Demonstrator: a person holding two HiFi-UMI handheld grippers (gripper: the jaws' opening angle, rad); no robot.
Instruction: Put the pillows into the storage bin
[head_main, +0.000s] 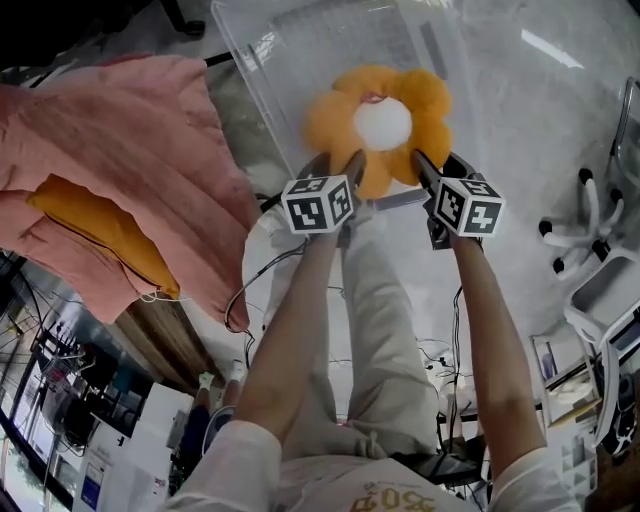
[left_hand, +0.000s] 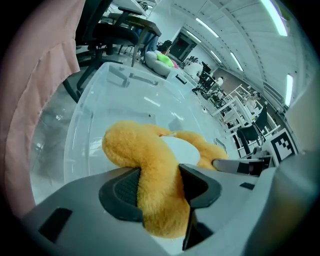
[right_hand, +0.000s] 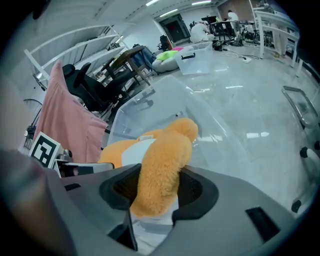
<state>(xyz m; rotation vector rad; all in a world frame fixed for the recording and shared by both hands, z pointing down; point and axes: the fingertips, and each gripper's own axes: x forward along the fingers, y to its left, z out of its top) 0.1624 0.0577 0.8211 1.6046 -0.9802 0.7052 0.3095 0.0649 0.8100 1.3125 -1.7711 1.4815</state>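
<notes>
An orange flower-shaped pillow (head_main: 378, 120) with a white centre hangs over the clear plastic storage bin (head_main: 290, 60). My left gripper (head_main: 345, 165) is shut on a lower-left petal (left_hand: 155, 185). On the right side, my right gripper (head_main: 425, 165) is shut on another petal (right_hand: 162, 170). Both sets of pads press into the plush. In the left gripper view the pillow (left_hand: 150, 155) sits above the bin's floor (left_hand: 100, 105). A second, orange pillow (head_main: 105, 230) lies on the pink cloth (head_main: 120, 150) at the left.
The pink cloth drapes over a wooden table edge (head_main: 165, 340) at left. A white swivel-chair base (head_main: 585, 225) stands on the glossy floor at right. Cables (head_main: 260, 280) run across the floor below the bin. Desks and chairs (left_hand: 125, 25) stand far off.
</notes>
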